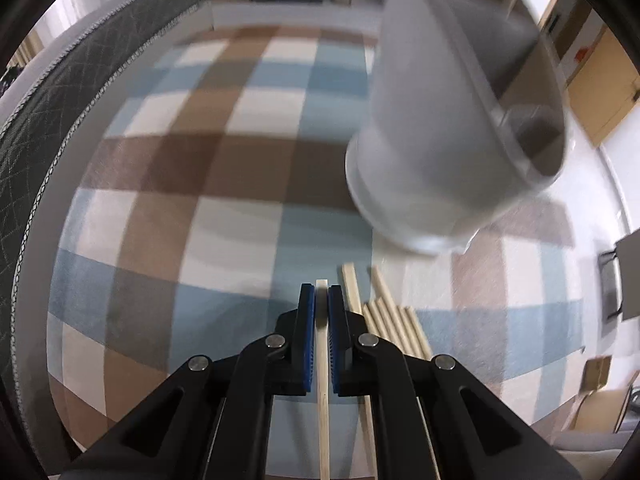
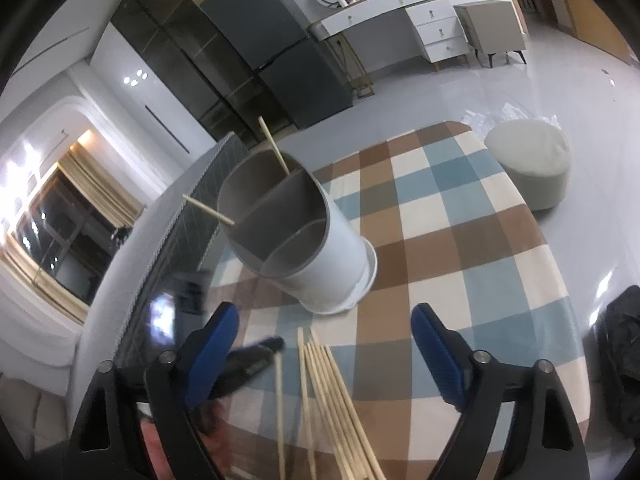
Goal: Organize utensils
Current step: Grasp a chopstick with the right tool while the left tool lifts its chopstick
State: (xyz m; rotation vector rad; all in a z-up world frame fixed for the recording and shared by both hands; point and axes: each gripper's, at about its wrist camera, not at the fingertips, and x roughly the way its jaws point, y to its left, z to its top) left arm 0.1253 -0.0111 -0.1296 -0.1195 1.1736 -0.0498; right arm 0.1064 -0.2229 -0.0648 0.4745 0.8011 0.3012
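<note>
My left gripper (image 1: 321, 300) is shut on a single wooden chopstick (image 1: 322, 400) that runs between its blue pads above the checked tablecloth (image 1: 200, 184). A pile of several wooden chopsticks (image 1: 394, 324) lies just to its right. The white round utensil holder (image 1: 448, 140) stands ahead on the right, blurred. In the right wrist view the holder (image 2: 320, 248) has grey dividers and holds two chopsticks (image 2: 276, 148). My right gripper (image 2: 324, 336) is open and empty above the chopstick pile (image 2: 332, 400). The left gripper (image 2: 256, 356) and its chopstick (image 2: 279, 400) show at lower left.
A grey padded seat back (image 1: 60, 92) borders the table on the left. A round pale stool (image 2: 532, 164) stands on the floor beyond the table. A dark fridge (image 2: 288, 48) and a white dresser (image 2: 404, 20) are at the back.
</note>
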